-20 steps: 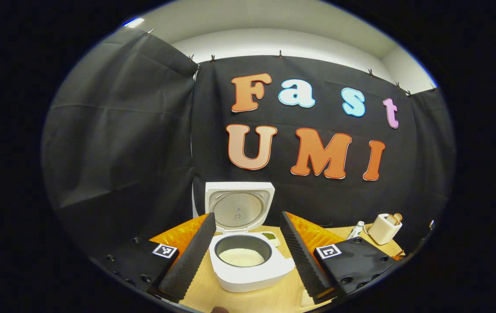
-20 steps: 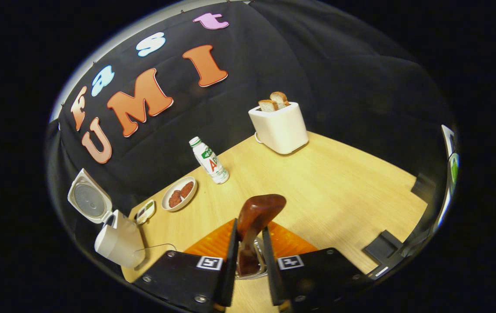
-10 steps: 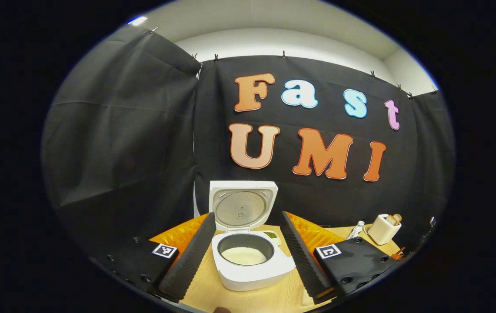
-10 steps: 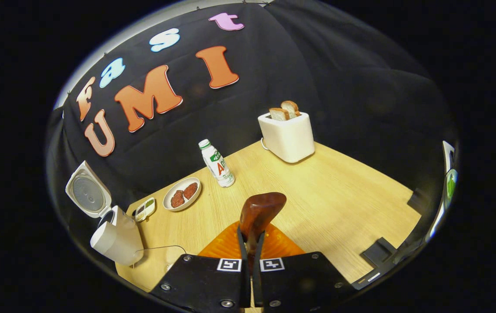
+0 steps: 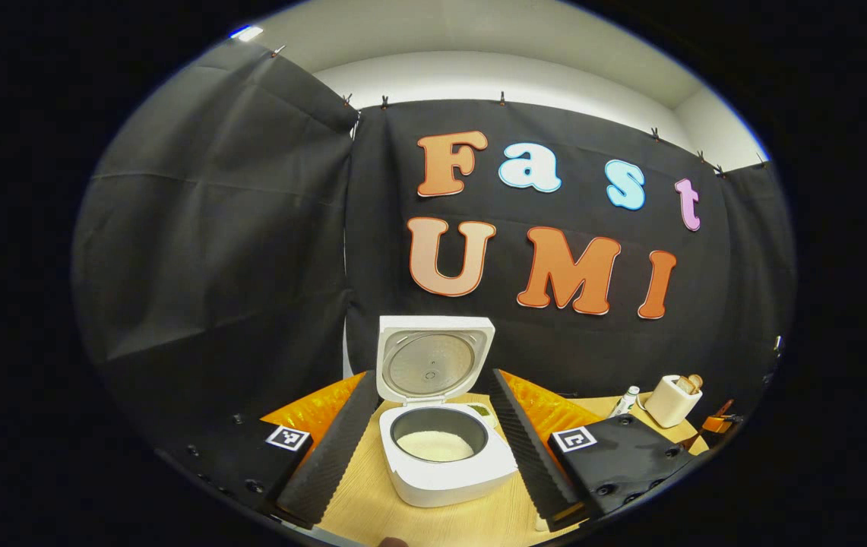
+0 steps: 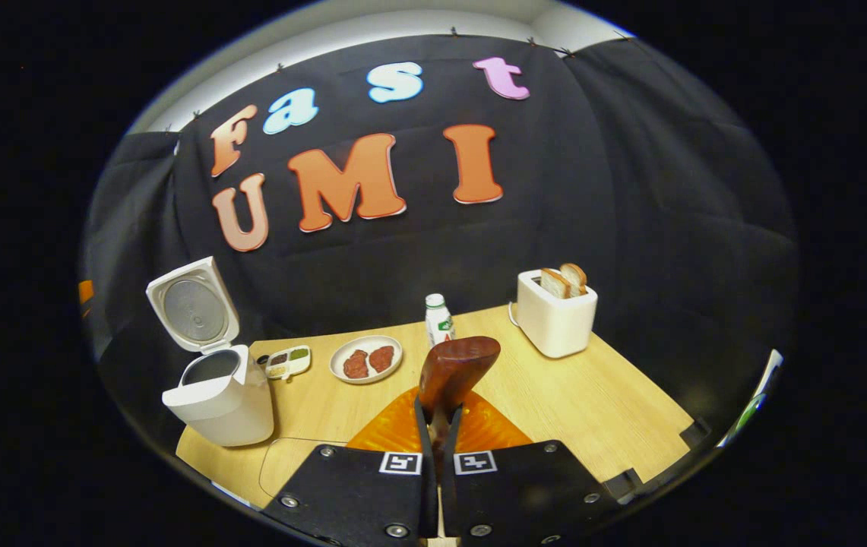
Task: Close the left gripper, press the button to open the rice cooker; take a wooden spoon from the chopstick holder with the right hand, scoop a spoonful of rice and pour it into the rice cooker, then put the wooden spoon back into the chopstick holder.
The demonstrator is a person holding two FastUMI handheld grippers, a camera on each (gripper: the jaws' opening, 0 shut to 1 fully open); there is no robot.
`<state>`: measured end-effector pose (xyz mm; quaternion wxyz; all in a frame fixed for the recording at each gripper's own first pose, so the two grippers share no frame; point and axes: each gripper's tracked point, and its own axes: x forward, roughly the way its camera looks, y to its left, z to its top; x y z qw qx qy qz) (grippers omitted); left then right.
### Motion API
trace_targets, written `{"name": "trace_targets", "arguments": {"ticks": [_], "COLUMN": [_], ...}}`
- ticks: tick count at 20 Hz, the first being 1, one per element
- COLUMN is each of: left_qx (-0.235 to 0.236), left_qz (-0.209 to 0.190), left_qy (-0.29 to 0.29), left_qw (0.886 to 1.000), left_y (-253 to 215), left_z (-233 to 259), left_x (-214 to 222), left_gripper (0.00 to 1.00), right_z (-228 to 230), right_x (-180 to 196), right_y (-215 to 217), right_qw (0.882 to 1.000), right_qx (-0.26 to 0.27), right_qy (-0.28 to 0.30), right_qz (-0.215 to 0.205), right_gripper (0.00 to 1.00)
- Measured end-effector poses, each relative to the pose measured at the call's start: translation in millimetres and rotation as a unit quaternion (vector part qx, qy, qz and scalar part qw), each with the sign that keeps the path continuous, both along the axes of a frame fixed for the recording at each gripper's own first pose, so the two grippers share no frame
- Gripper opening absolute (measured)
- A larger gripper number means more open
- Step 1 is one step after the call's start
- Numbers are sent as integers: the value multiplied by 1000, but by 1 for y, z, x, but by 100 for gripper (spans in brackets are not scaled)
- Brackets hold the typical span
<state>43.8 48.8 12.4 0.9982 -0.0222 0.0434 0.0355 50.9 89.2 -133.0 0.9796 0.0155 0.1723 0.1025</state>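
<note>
The right gripper (image 6: 439,425) is clenched on the dark brown wooden spoon (image 6: 452,371), whose bowl rises just ahead of its fingers. The left gripper (image 5: 433,437) hangs released, the open white rice cooker (image 5: 444,471) between its fingers. The thin handle could twist in that narrow pinch, spilling rice onto the worktop (image 6: 593,395).

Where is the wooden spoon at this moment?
In the right gripper view, the wooden spoon is clamped between the right hand-held gripper's fingers, raised above the table, in front of the bottle.
</note>
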Motion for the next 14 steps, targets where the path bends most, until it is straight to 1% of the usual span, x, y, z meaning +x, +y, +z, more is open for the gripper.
{"name": "trace_targets", "arguments": {"ticks": [3, 4, 5, 6, 7, 9, 11, 14], "left_qx": [0, -1, -2, -4, -6, -6, -5, 0], "left_qz": [0, 0, 1, 3, 4, 9, 16, 17], "left_qy": [2, 2, 2, 3, 4, 9, 15, 26], "left_qw": [1000, 1000, 1000, 1000, 1000, 1000, 1000, 1000], "left_y": [5, 6, 8, 10, 13, 19, 27, 30], "left_z": [-3, -3, -4, -5, -6, -10, -14, -23], "left_x": [-3, -3, -3, -4, -5, -4, -3, 0], "left_gripper": [100, 100, 98, 98, 100, 100, 100, 100], "right_z": [2, -2, -8, -15, -21, -39, -60, -85], "right_x": [-8, -10, -12, -14, -16, -20, -20, -16], "right_y": [41, 53, 64, 74, 85, 100, 107, 112], "right_qw": [998, 996, 995, 993, 992, 989, 987, 982], "right_qx": [-34, -44, -55, -63, -69, -80, -98, -135], "right_qy": [-18, -20, -20, -19, -16, -8, 8, 14], "right_qz": [54, 69, 82, 95, 108, 124, 128, 132], "right_gripper": [1, 1, 1, 1, 1, 1, 1, 1]}}
